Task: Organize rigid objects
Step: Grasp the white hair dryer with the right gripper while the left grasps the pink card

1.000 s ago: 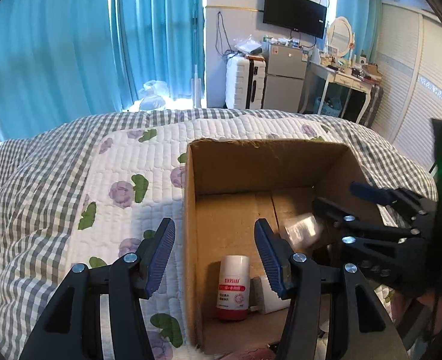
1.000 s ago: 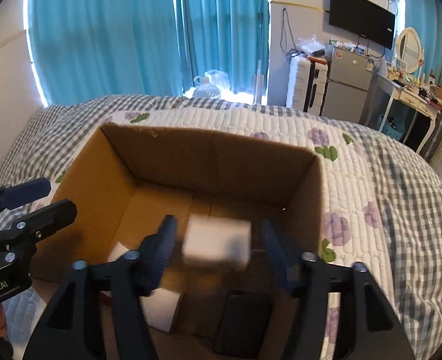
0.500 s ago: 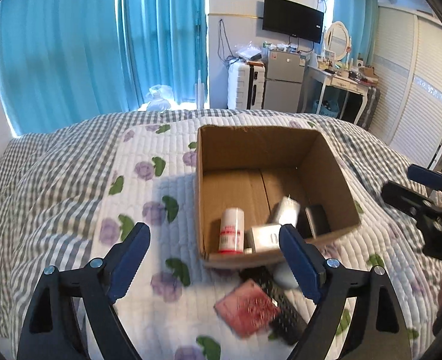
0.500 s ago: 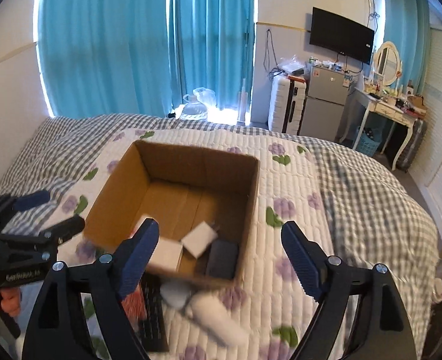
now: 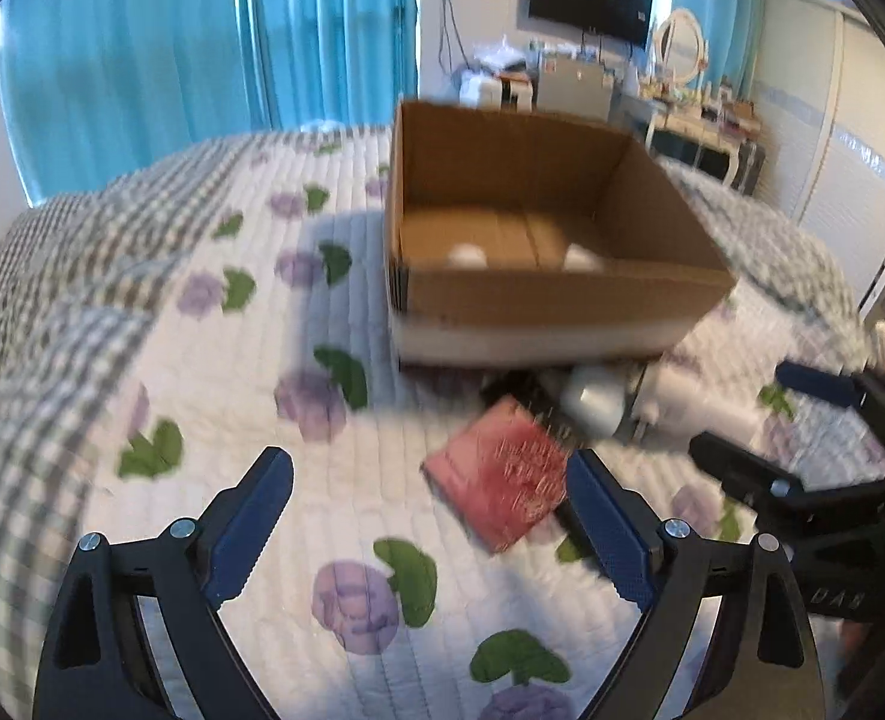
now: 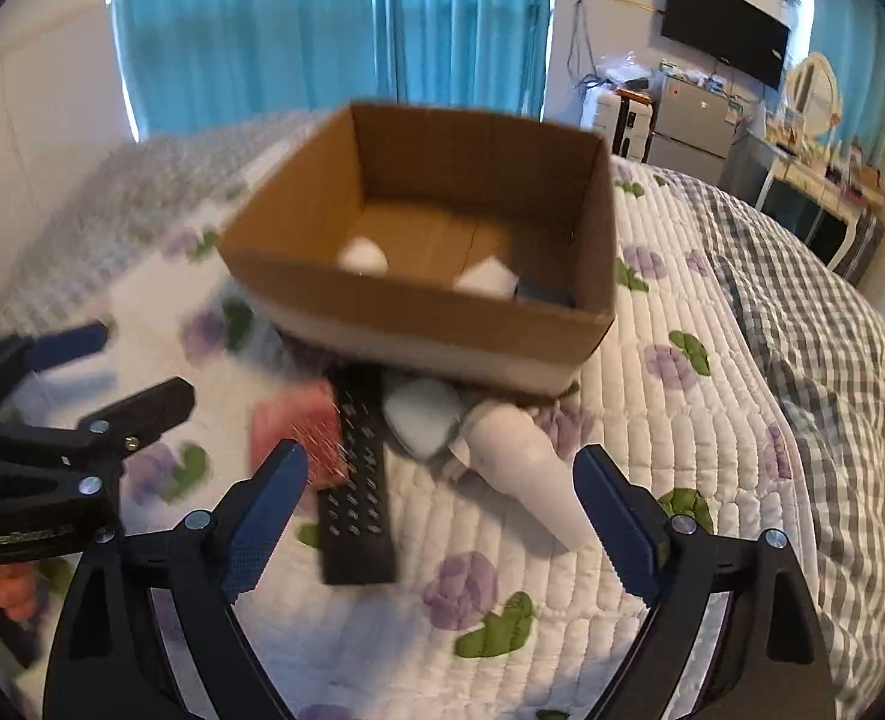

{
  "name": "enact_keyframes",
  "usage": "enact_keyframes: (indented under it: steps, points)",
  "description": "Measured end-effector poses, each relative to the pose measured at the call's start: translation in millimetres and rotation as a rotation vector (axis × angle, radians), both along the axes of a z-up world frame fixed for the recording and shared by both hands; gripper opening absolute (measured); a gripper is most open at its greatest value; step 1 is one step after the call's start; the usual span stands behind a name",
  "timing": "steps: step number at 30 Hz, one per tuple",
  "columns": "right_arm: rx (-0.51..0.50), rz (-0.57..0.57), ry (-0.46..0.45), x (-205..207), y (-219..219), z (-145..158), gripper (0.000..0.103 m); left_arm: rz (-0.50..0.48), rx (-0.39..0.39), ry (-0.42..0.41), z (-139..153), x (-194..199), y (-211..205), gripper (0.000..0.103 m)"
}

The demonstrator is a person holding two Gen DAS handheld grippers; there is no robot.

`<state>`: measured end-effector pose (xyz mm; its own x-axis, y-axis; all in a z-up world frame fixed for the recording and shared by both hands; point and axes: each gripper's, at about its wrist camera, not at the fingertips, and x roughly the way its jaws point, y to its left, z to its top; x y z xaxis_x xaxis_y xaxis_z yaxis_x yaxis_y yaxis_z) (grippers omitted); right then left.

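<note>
Cardboard box (image 6: 418, 324): holds some items. Just before it: remote (image 6: 355, 474), red pad (image 6: 292, 426). Left gripper (image 5: 430, 531), right gripper (image 6: 439, 516): jaws just spread wide, empty. Risk: soft quilt (image 6: 682, 420) lets the flat remote sink and slip from a pinch.

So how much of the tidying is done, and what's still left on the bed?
Some is done: white things already sit in the cardboard box. Nothing is in hand; the left tool and right tool are both open, having just opened. Left: the black remote, pink pad, grey mouse and white bottle.
</note>
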<state>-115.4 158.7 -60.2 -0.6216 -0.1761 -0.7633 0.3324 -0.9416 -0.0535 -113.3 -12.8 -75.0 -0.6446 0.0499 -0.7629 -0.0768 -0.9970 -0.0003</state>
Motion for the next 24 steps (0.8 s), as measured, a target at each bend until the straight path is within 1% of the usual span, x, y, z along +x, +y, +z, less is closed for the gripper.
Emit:
enact_keyframes:
  steps: [3,7,9,11,13,15,16,17,18,19,21,22,24]
  points:
    - [0.041,0.013,-0.019,-7.5,4.3,-12.2,0.090,-0.008,-0.031,-0.045,-18.9,-1.7,2.5,0.094]
    - [0.025,0.031,-0.070,-24.3,16.3,-18.9,0.090,-0.023,-0.030,-0.075,-27.6,-2.3,6.5,0.094]
    - [0.069,0.039,-0.065,-33.1,19.7,-18.5,0.091,-0.021,-0.033,-0.086,-29.2,-3.5,9.5,0.094]
    - [0.140,0.074,-0.065,-42.6,19.5,-23.5,0.090,-0.020,-0.037,-0.106,-31.7,-6.6,14.0,0.094]
    - [0.154,0.106,-0.105,-50.7,20.2,-31.3,0.090,-0.027,-0.057,-0.125,-34.2,-9.0,20.6,0.094]
    - [0.163,0.111,-0.142,-56.6,22.7,-41.7,0.084,-0.024,-0.080,-0.137,-35.9,-11.1,26.0,0.094]
    - [0.163,0.109,-0.163,-58.8,24.7,-47.5,0.073,-0.018,-0.082,-0.154,-38.1,-13.1,28.6,0.094]
    - [0.160,0.107,-0.182,-60.6,26.6,-52.6,0.058,-0.008,-0.076,-0.168,-39.9,-14.9,30.3,0.094]
    - [0.166,0.099,-0.202,-62.5,28.4,-58.3,0.053,0.003,-0.061,-0.185,-42.2,-17.4,31.4,0.094]
    - [0.167,0.093,-0.216,-63.5,29.8,-62.5,0.052,0.013,-0.035,-0.206,-44.4,-20.1,33.0,0.094]
    - [0.167,0.101,-0.202,-60.4,29.2,-60.6,0.047,0.020,0.008,-0.231,-48.4,-23.8,36.6,0.094]
    - [0.165,0.109,-0.186,-57.3,28.3,-57.1,0.043,0.019,0.018,-0.235,-49.7,-25.4,38.8,0.094]
    - [0.163,0.102,-0.154,-51.6,28.6,-51.2,0.041,0.019,0.016,-0.240,-53.5,-28.3,43.6,0.094]
